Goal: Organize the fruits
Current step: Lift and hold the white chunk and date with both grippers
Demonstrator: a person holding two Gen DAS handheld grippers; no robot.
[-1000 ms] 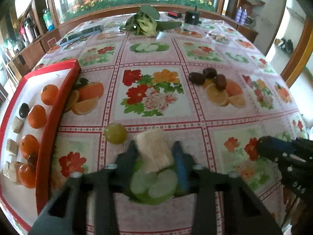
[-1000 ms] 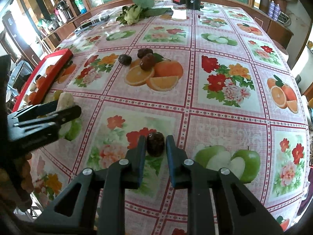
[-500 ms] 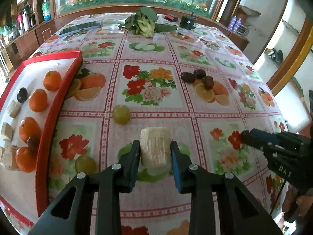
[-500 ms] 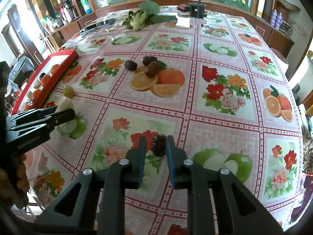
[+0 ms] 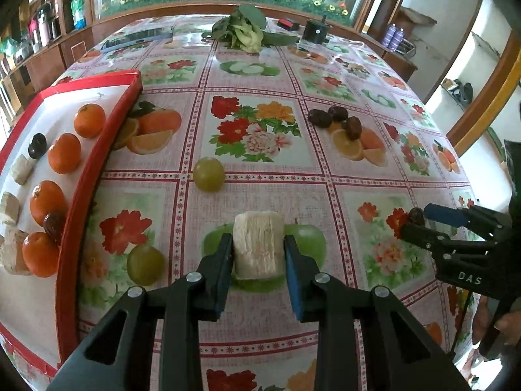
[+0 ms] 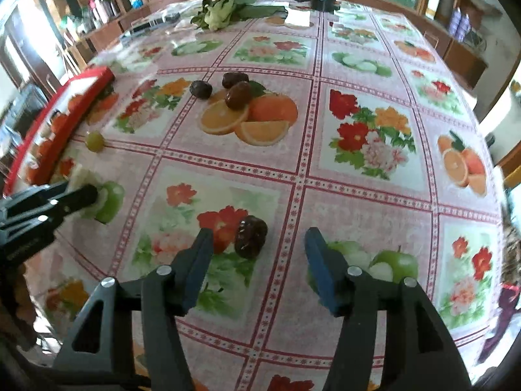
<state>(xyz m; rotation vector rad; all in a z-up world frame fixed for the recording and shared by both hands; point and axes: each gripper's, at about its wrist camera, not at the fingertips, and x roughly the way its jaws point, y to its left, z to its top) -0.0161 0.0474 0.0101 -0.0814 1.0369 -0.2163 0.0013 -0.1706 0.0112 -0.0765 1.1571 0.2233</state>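
Note:
My left gripper is shut on a pale, fibrous cane chunk, just above the flowered tablecloth. To its left, a red-rimmed tray holds several oranges, dark dates and more cane chunks. My right gripper has its jaws opening. A dark brown date lies on the cloth between them, nearer the left finger, and neither pad touches it. The left wrist view shows that gripper at the right, with the date at its tips.
Two green round fruits lie loose on the cloth beside the tray. Three more dates sit mid-table on a printed orange. Leafy greens, a black pot and a phone lie at the far end.
The right gripper's jaws have spread apart and let go of the date, which now rests on the cloth. The left gripper keeps its hold on the cane chunk.

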